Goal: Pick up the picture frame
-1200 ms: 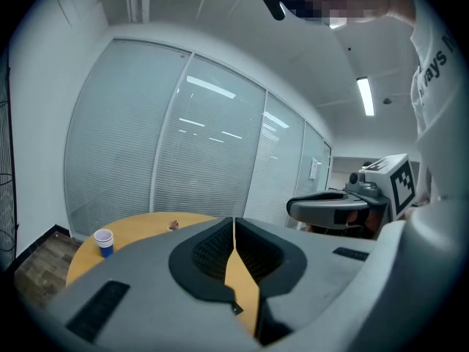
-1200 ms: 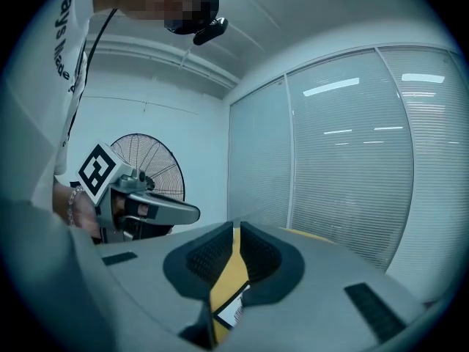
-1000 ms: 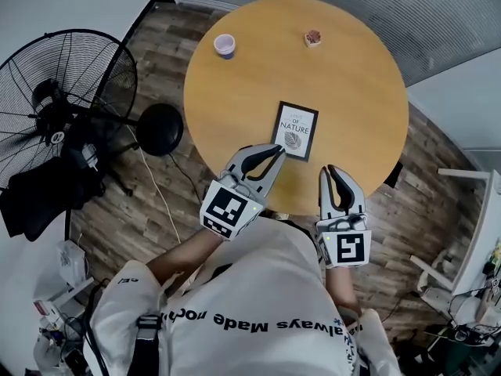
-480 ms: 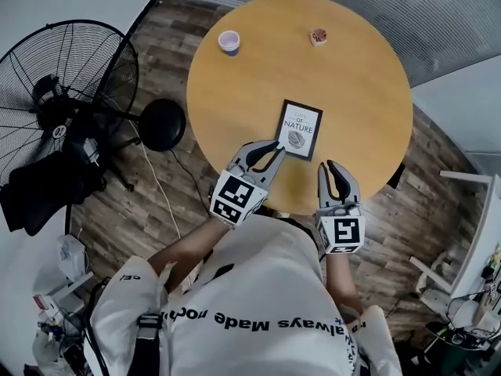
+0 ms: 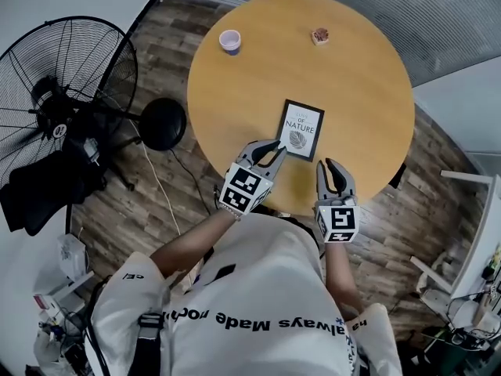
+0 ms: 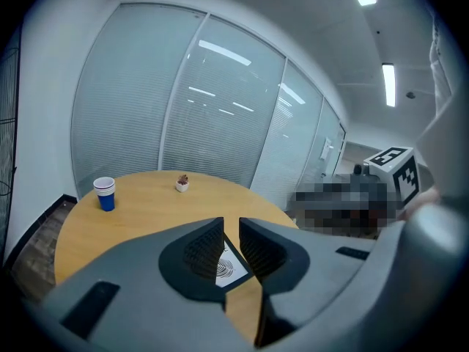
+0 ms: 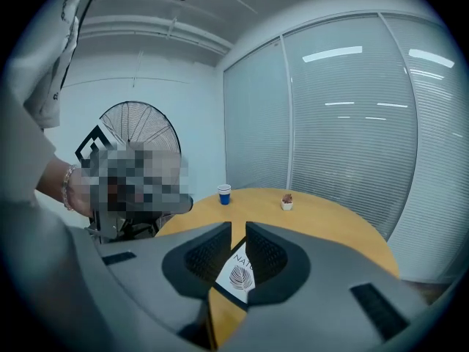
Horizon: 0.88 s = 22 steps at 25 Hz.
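The picture frame (image 5: 300, 129) is black-edged with a white leaf print and lies flat near the front of the round wooden table (image 5: 360, 77). My left gripper (image 5: 279, 144) hovers with its shut tips just at the frame's near left corner, nothing between them. My right gripper (image 5: 326, 164) is also shut and empty, over the table edge to the right of and below the frame. In the left gripper view the frame (image 6: 233, 266) shows through the slit of the left gripper (image 6: 231, 229). The right gripper view shows the frame (image 7: 238, 272) below the right gripper (image 7: 239, 235).
A small blue and white cup (image 5: 230, 40) and a tiny potted plant (image 5: 318, 35) stand at the table's far side. A large floor fan (image 5: 66, 77) and its round base (image 5: 160, 124) stand left of the table. Glass walls with blinds lie beyond.
Both grippers have crept forward a little over the table edge toward the frame. The left gripper's tips now reach the frame's near corner. The frame has not moved.
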### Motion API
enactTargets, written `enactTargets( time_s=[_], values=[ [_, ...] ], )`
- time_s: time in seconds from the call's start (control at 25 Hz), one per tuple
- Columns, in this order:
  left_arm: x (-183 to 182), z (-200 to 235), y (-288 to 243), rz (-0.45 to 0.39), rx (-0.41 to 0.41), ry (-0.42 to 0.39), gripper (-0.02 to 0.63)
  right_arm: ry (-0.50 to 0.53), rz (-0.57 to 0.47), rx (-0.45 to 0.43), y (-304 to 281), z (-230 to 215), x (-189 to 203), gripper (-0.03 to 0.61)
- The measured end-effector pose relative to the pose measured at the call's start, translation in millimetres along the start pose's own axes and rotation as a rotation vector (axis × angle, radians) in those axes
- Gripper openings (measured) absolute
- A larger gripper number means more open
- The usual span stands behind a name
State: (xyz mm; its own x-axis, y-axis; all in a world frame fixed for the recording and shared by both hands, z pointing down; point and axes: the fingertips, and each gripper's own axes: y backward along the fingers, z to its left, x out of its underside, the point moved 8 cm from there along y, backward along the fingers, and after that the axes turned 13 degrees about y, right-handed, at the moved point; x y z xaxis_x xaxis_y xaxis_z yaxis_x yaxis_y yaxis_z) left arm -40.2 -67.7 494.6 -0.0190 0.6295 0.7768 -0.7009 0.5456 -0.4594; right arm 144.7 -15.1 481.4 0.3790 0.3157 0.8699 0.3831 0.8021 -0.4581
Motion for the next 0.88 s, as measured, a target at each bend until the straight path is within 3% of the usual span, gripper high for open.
enactTargets(
  time_s=[0.12, 0.88],
  values=[
    [9, 8, -10, 0.031, -0.009, 0.015, 0.096, -0.006, 0.028, -0.007, -8, -1, 11, 0.059],
    [60, 54, -69, 0.171, -0.079, 0.052, 0.097, -0.059, 0.153, -0.026, -63, -4, 73, 0.074]
  ],
)
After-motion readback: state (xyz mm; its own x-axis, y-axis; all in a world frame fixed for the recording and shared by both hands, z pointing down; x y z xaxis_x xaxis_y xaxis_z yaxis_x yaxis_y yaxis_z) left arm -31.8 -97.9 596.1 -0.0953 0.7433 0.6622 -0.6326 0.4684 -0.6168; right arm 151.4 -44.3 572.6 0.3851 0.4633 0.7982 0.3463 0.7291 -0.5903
